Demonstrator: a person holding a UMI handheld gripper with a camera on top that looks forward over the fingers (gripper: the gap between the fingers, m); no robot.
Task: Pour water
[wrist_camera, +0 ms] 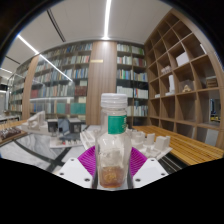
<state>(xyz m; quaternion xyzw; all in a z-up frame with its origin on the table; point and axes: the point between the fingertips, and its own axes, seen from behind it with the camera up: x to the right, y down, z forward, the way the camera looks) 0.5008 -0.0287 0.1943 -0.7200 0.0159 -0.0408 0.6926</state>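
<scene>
While pinched, clear ribbed bottle (113, 150) fills tool (113, 165).

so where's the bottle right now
In the gripper view the bottle stands upright between the gripper's purple pads, which press its sides, with the wooden table beyond.

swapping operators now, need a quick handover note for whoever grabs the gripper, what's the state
Gripper: fingers pressed on both sides of the bottle, which is held upright and lifted in front of the camera.
Bottle: clear plastic, white cap on, green label band, brownish contents low inside.
Surroundings: a table with small items ahead, bookshelves beyond. No receiving cup or container can be made out.
Done: bottle grasped.
Left: find the receiving vessel, tilt and pour. The cap looks on, so check it first.
</scene>
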